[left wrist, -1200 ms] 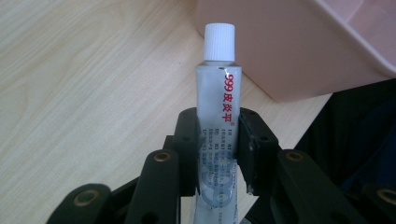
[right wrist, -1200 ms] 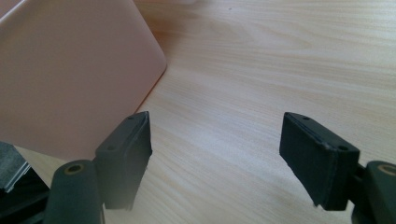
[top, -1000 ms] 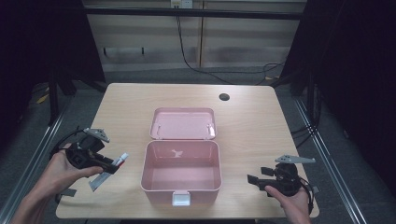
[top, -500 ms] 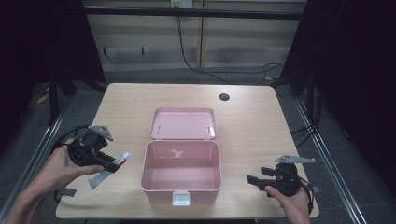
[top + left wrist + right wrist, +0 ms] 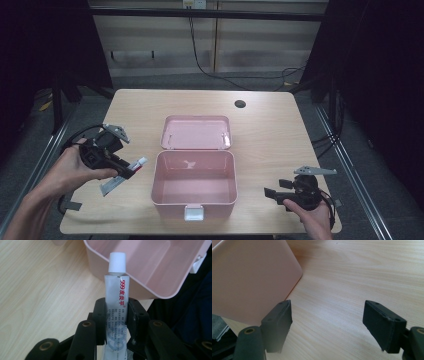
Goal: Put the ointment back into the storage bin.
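Note:
A pink box (image 5: 195,186) stands open in the middle of the table, its lid (image 5: 196,132) laid back. My left gripper (image 5: 127,171) is shut on a white ointment tube (image 5: 134,166) with red lettering, held just left of the box and above the table. In the left gripper view the tube (image 5: 117,293) stands between the jaws with its white cap (image 5: 117,262) pointing at the box rim (image 5: 140,285). My right gripper (image 5: 272,194) rests open near the table's front right, pointing at the box's right wall (image 5: 249,277); its fingers (image 5: 278,322) hold nothing.
The wooden table (image 5: 270,135) has a round cable hole (image 5: 240,104) at the back right. A small grey tab (image 5: 71,205) lies near the front left edge. Dark floor, cables and black frame posts surround the table.
My left gripper has lifted and moved right toward the box with the tube in it. The right gripper has stayed put.

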A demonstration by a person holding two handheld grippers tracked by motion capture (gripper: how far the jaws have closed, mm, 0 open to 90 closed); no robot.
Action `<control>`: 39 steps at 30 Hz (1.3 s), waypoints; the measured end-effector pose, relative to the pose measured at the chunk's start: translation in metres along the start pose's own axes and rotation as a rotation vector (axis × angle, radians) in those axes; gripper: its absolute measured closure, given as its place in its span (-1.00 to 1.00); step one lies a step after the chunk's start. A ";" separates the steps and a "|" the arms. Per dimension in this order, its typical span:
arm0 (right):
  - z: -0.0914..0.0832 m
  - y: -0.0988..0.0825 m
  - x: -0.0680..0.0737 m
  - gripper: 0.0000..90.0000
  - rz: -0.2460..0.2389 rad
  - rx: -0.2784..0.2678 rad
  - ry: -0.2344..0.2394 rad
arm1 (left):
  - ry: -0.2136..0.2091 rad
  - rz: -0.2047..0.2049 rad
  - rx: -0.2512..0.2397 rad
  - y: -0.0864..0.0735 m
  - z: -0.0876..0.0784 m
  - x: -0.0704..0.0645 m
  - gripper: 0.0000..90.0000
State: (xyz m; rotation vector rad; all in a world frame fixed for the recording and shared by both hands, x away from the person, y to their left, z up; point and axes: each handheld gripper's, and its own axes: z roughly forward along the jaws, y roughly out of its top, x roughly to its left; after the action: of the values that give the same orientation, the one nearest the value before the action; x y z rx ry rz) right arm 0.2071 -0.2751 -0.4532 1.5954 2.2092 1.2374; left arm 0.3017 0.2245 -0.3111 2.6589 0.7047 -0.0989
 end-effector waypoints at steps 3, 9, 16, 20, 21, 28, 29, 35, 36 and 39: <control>0.000 0.000 0.000 -0.51 0.008 -0.001 -0.004 | -0.005 -0.001 0.007 0.004 0.000 -0.001 0.57; -0.001 0.000 -0.001 -0.61 0.018 -0.009 -0.021 | -0.022 0.026 0.018 0.015 -0.003 0.000 0.57; 0.000 0.000 -0.001 -0.64 0.014 -0.008 -0.019 | -0.030 0.047 0.020 0.028 -0.008 -0.005 0.57; 0.000 0.000 -0.001 -0.64 0.014 -0.005 -0.019 | -0.040 0.061 0.031 0.037 -0.008 -0.009 0.57; 0.000 0.000 0.000 -0.64 0.013 -0.004 -0.021 | -0.035 0.074 0.039 0.041 -0.006 -0.012 0.57; 0.000 0.000 0.000 -0.64 0.013 -0.002 -0.022 | -0.038 0.106 0.054 0.055 -0.003 -0.020 0.57; 0.000 0.000 0.000 -0.64 0.014 -0.001 -0.022 | -0.040 0.105 0.058 0.058 -0.002 -0.022 0.57; 0.000 0.000 0.000 -0.64 0.012 0.002 -0.021 | -0.055 0.120 0.073 0.069 0.005 -0.029 0.57; 0.000 0.000 0.000 -0.64 0.013 0.003 -0.021 | -0.060 0.133 0.072 0.071 0.006 -0.029 0.57; 0.000 0.000 0.000 -0.64 0.013 0.004 -0.019 | -0.078 0.146 0.077 0.076 0.011 -0.033 0.57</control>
State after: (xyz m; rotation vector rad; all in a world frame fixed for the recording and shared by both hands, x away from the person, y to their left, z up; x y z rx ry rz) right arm 0.2075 -0.2750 -0.4533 1.6183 2.1949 1.2162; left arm 0.3104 0.1441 -0.2888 2.7535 0.4897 -0.1930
